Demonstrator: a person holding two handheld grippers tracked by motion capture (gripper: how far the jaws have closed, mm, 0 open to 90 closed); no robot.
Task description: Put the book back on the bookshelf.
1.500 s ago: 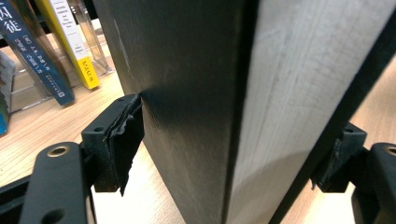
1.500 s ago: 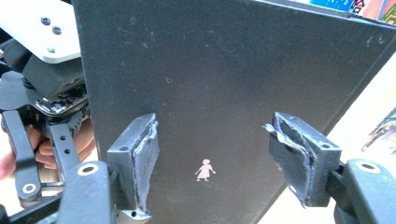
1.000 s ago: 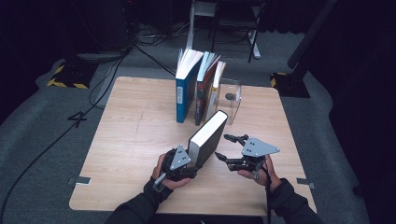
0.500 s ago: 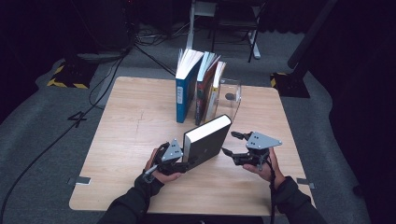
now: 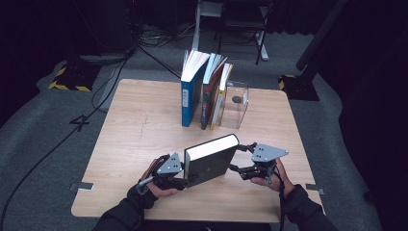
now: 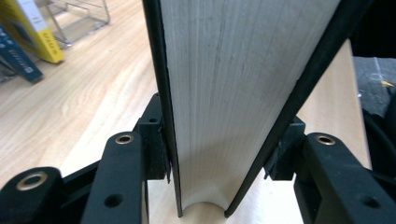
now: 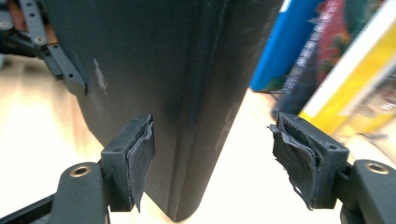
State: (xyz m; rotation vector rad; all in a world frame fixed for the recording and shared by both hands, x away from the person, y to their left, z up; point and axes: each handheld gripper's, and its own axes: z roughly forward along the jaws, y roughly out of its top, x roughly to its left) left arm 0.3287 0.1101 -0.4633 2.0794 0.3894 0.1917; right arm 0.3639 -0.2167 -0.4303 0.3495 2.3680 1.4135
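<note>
Black covers and pale page edges sit between my jaws: my left gripper (image 5: 185,182) is clamped across the thickness of the black book (image 5: 211,159), which tilts above the near edge of the tabletop (image 5: 139,125), between both hands. My right gripper (image 5: 236,159) stands spread around the book's spine corner, its torn pads (image 7: 140,154) wide of the cover on one side and only close on the other, so I judge it not yet gripping.

To do this well, I would keep the left clamp firm near the page side, bring the right jaws squarely over the spine before closing, and hold the book level so it does not pivot on one grip.

From the high view I see the row of books (image 5: 204,89) standing at the far edge beside a clear bookend (image 5: 238,101). My left gripper view adds each pad pressed flat against a cover; the right gripper view adds the frayed pad rubber.
</note>
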